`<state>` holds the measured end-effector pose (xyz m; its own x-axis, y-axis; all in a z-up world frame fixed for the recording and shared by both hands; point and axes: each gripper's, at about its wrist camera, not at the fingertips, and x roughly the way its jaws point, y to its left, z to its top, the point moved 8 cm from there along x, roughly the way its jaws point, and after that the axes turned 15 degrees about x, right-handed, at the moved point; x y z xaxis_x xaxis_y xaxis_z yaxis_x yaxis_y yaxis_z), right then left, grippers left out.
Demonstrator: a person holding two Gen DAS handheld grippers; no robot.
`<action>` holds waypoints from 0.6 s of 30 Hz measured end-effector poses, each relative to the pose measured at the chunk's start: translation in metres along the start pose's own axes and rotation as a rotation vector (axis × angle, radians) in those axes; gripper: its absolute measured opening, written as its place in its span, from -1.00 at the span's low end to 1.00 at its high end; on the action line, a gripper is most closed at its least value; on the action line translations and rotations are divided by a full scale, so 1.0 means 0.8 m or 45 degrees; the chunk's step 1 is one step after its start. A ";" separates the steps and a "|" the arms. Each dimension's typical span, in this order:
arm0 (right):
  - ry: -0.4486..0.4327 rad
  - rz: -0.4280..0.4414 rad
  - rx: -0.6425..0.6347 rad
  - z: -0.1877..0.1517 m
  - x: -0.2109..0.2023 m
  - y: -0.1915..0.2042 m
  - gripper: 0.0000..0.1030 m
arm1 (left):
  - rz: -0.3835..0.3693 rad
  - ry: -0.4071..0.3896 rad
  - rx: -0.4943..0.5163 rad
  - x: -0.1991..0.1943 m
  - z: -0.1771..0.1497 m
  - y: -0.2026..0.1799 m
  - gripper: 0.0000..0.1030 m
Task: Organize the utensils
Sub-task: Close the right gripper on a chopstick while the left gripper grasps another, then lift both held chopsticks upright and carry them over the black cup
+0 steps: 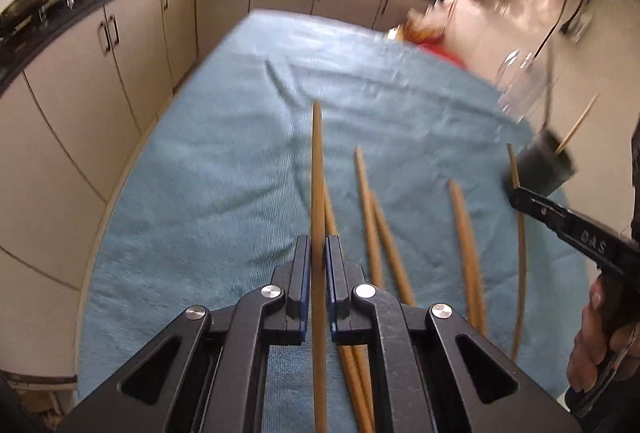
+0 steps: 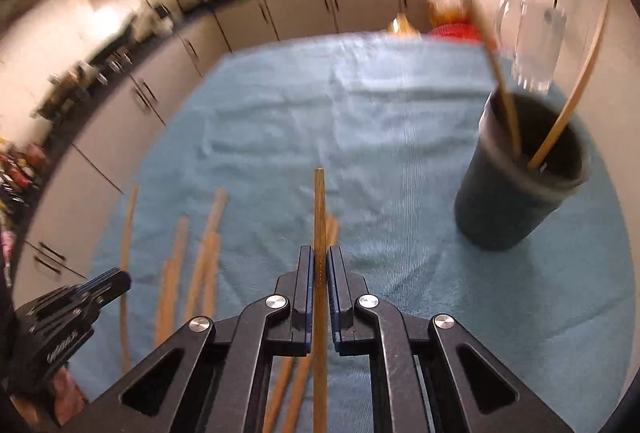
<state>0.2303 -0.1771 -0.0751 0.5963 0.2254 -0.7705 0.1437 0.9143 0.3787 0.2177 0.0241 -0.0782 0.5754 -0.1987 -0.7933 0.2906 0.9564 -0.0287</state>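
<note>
Chopsticks are lying on the blue-clothed bench; both grippers' jaws are each pinching one chopstick.

Pale tan wooden chopsticks, smooth and matt, lie on a light-blue ribbed terry cloth with a soft, slightly fuzzy nap. The dark round holder cup looks like matt plastic, though blur makes that uncertain. Black matt plastic gripper fingers carry shiny round metal pivot pins.
</note>
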 end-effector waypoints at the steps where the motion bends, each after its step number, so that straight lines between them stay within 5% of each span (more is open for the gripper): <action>1: -0.034 0.036 -0.004 0.001 -0.014 0.003 -0.86 | 0.001 -0.038 -0.001 -0.014 0.005 -0.001 -0.87; 8: -0.245 0.237 -0.018 -0.002 -0.098 0.020 -0.86 | 0.016 -0.200 0.012 -0.079 0.024 -0.013 -0.87; 18: -0.349 0.300 0.030 0.000 -0.138 0.014 -0.86 | 0.021 -0.256 0.033 -0.104 0.034 -0.022 -0.87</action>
<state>0.1661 -0.1915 0.0143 0.8046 0.3273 -0.4955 -0.0066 0.8392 0.5438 0.1854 0.0178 0.0051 0.7208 -0.2242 -0.6559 0.2980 0.9546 0.0012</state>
